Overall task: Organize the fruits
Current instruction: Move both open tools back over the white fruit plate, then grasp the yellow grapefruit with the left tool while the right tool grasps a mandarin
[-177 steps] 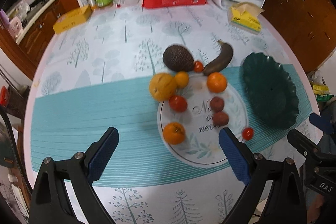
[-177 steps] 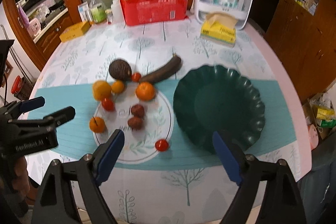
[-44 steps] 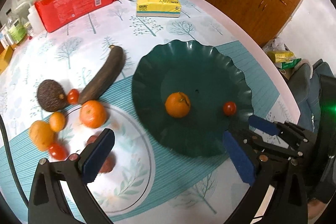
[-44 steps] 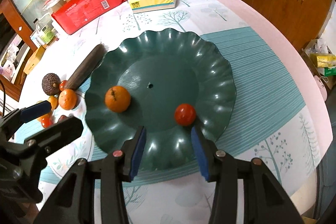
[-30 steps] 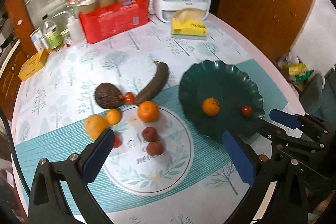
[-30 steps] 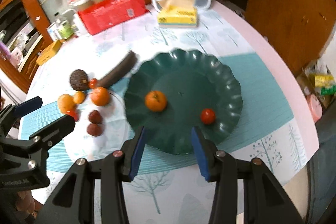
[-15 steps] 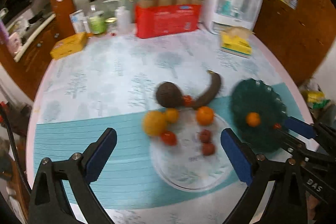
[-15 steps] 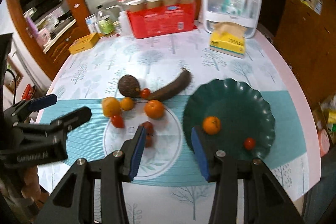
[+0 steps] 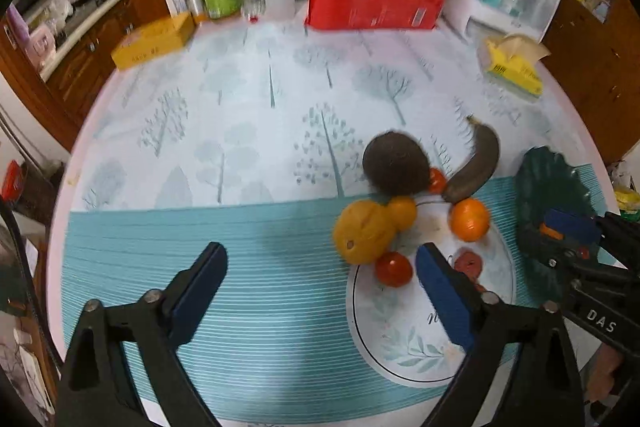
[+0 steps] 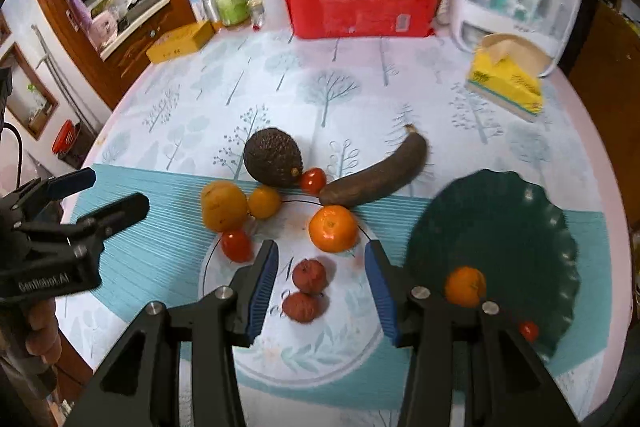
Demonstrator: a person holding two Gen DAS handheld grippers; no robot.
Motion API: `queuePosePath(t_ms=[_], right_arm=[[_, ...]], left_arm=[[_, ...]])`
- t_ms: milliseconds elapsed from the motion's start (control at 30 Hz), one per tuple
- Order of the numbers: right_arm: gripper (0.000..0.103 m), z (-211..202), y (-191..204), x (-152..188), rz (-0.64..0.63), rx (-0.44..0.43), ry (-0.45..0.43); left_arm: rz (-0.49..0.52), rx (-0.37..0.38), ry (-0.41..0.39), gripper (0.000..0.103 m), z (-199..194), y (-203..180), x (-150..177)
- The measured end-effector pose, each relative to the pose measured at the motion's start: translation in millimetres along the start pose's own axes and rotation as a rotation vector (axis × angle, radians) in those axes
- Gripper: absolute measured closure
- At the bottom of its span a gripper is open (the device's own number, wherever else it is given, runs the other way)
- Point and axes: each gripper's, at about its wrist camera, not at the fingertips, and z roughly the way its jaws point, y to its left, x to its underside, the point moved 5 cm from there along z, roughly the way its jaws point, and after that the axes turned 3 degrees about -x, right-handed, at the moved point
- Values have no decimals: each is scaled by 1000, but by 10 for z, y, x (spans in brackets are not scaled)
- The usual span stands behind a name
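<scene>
1. Since half a second ago, you have swung both grippers back over the loose fruit; right gripper (image 10: 320,287) jaws part-open, holding nothing; left gripper (image 9: 320,291) wide open, also holding nothing.
2. Two small red fruits (image 10: 308,287) lie between the right jaws; judged next pick: lower, close.
3. Beyond: orange (image 10: 333,228), banana (image 10: 376,175), avocado (image 10: 273,157).
4. Green plate (image 10: 520,203), right, holds a tangerine (image 10: 465,285) and tomato (image 10: 529,331).

L gripper (image 9: 320,287) wide open, R gripper (image 10: 322,281) part-open, both empty.

even indoor light, fairly bright; motion blur smears the red box (image 9: 376,1) at top; fisheye bends edges, dark vignette in corners.
</scene>
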Motion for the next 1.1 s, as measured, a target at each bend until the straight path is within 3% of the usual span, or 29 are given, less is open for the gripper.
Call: queuePosePath(t_ms=[233, 333, 567, 700, 800, 1100], right_arm=[[57, 515, -52, 0, -18, -16, 84], [57, 645, -88, -4, -16, -26, 107], [57, 831, -148, -33, -42, -12, 121], [55, 882, -160, -72, -61, -11, 115], [54, 961, -151, -63, -72, -15, 133], [55, 1067, -148, -37, -73, -16, 135]], left_arm=[[-11, 47, 84, 16, 423, -154, 23], [-1, 59, 117, 27, 577, -241, 13], [-23, 82, 173, 35, 846, -313, -25], [-30, 96, 195, 44, 950, -348, -44], [-24, 101, 201, 50, 984, -383, -44], [-4, 87, 159, 54, 994, -444, -53]])
